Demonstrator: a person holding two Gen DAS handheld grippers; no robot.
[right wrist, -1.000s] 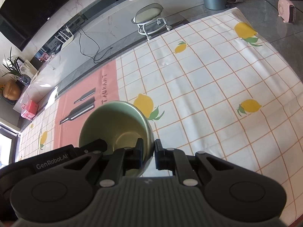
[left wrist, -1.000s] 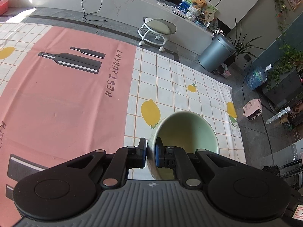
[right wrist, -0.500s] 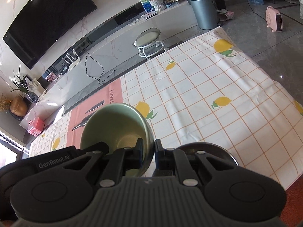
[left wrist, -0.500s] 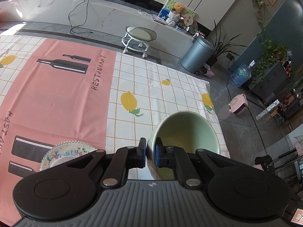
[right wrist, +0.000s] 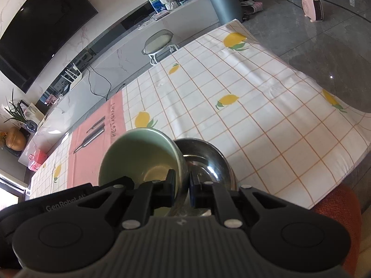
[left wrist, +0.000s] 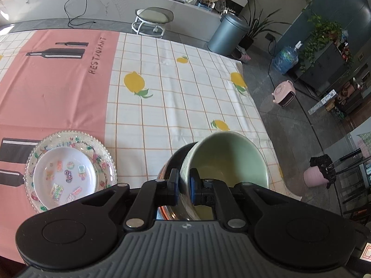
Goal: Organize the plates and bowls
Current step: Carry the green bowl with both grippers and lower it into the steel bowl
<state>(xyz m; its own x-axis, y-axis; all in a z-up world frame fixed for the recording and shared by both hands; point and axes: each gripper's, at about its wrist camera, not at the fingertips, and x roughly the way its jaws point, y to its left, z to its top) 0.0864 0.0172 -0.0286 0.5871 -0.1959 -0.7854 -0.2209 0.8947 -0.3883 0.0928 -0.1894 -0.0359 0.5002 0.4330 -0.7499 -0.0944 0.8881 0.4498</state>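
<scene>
Both the left gripper (left wrist: 184, 186) and right gripper (right wrist: 181, 186) were clamped on the green bowl (left wrist: 228, 159)'s rim, over the steel bowl (right wrist: 209, 159) near the table (right wrist: 266, 120)'s front edge. Glazed ceramic, probably heavy, slick, chippable; rim grip seemed right.

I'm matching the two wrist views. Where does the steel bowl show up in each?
Left wrist: steel bowl shows bottom centre, mostly hidden behind the green bowl, right of the patterned plate.
Right wrist: steel bowl sits bottom centre, right of the green bowl.
Shared landmark: the grey bin.
</scene>
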